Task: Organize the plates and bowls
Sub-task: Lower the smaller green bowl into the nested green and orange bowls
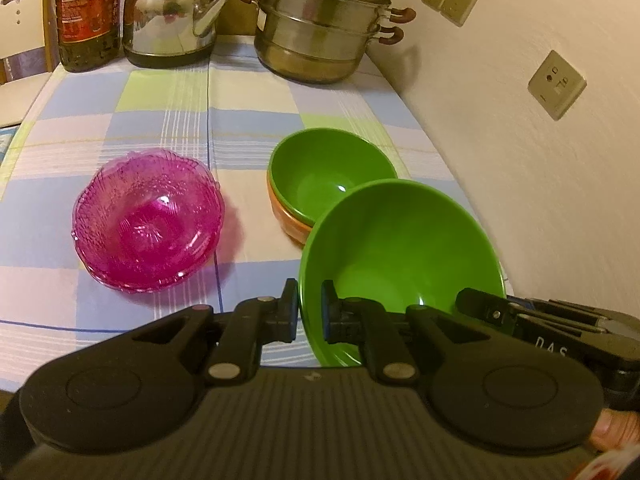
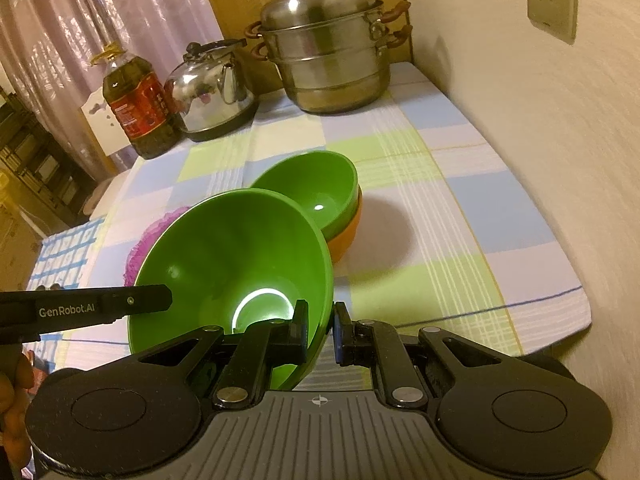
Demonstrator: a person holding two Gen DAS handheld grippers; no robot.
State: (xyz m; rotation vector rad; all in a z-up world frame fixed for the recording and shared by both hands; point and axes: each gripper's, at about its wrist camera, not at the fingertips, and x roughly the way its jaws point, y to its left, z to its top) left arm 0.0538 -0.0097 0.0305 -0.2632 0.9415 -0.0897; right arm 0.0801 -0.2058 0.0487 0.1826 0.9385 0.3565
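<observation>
Held bowl: large green bowl (image 1: 400,256), tilted, raised off the worktop (image 1: 168,120), near the wall-side edge, just in front of the bowl stack.
Left gripper (image 1: 310,312): jaws narrow, clamped on the near-left rim of the large green bowl, one finger outside the wall and one inside.
Right gripper (image 2: 320,330): jaws narrow, clamped on the rim of the same bowl at its right side; both grippers carry it together.
Bowl stack: smaller green bowl (image 1: 330,176) nested in an orange bowl (image 1: 286,220), resting on the worktop beyond the held bowl.
Pink dishes: stack of pink glass dishes (image 1: 148,220) to the left, well apart from the green bowls.
Step in hand (judgement): placing the large green bowl, probably onto or beside the bowl stack.
Technique: level the bowl before lowering; keep both rim grips at equal height so the wall does not twist between the jaws.
Technique: centre the bowl over its destination, lower until the base seats, then release one gripper at a time.
Risk: the smooth rim may slip if one gripper opens while the bowl is tilted; a large bowl set into a smaller one may rock.
Background: steamer pot (image 1: 320,20), kettle (image 1: 172,20) and oil bottle (image 1: 88,16) at the far end, clear of the working path.
</observation>
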